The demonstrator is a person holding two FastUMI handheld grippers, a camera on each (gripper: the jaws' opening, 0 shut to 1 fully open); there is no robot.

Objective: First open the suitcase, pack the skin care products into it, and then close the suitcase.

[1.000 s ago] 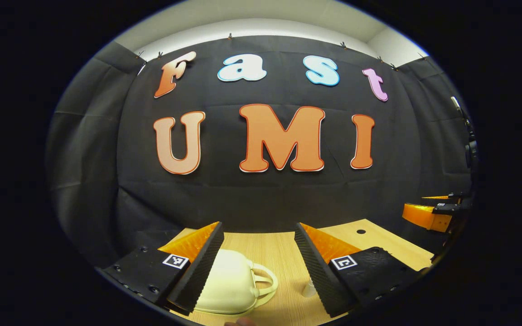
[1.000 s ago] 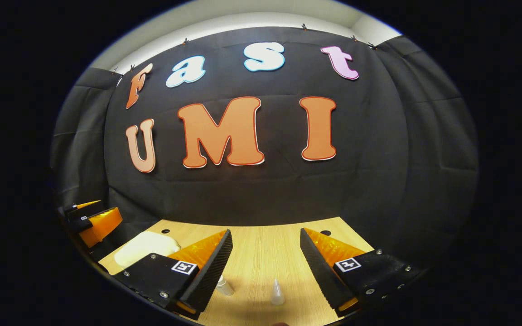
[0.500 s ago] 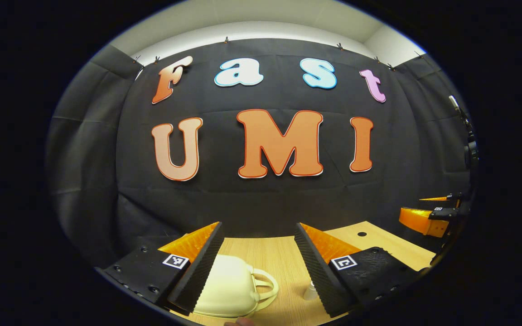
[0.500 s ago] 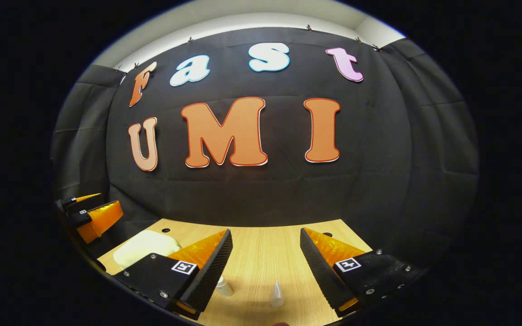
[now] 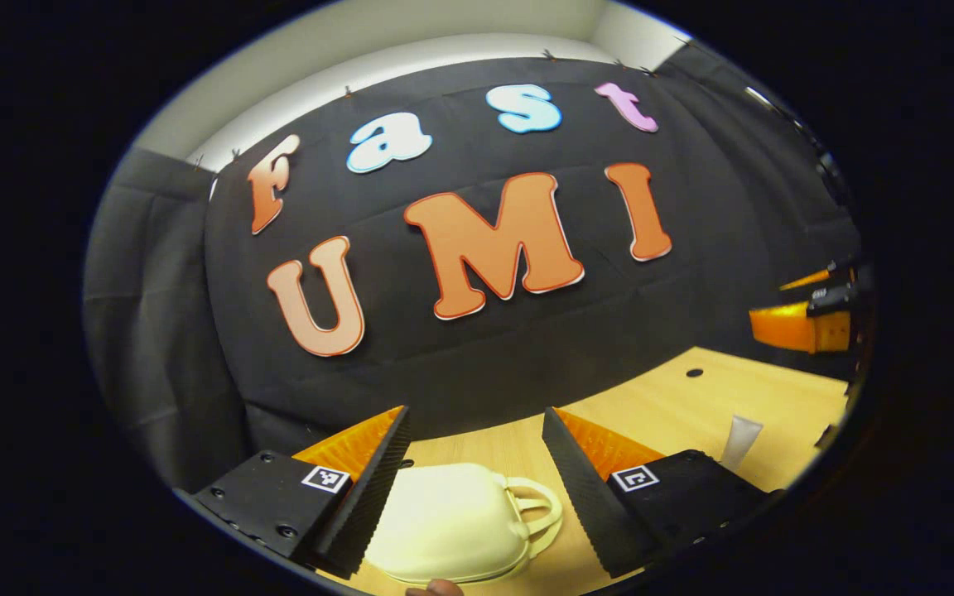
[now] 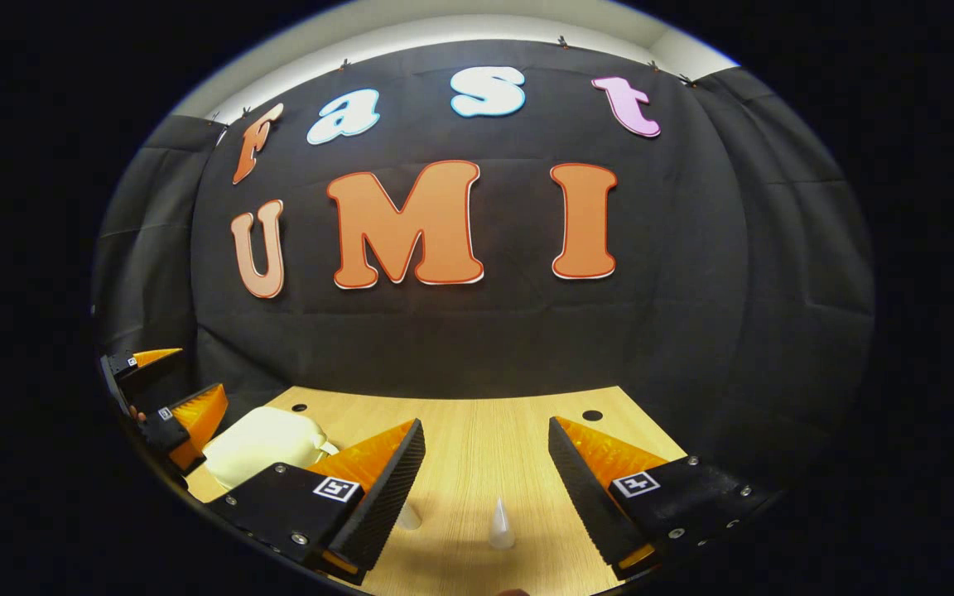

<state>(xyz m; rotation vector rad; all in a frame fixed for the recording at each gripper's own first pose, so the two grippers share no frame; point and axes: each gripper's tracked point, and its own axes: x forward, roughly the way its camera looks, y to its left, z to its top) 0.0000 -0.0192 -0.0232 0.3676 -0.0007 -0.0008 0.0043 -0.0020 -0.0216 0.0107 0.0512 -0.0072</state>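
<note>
Both gripper views look low across the wooden table [image 6: 477, 447] toward the cloth wall, sharing the cream suitcase [image 5: 452, 523].

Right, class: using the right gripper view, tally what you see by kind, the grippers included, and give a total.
suitcase: 1
skin care products: 2, a pointed tube and a small bottle partly hidden behind a finger
grippers: 2, the right gripper and the left gripper
Total: 5

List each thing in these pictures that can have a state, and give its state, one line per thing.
Suitcase: closed, lying on the table.
Left gripper: open, holding nothing, over the suitcase.
Right gripper: open, holding nothing.
Pointed tube: upright on the table.
Small bottle: partly hidden behind a finger.
</note>
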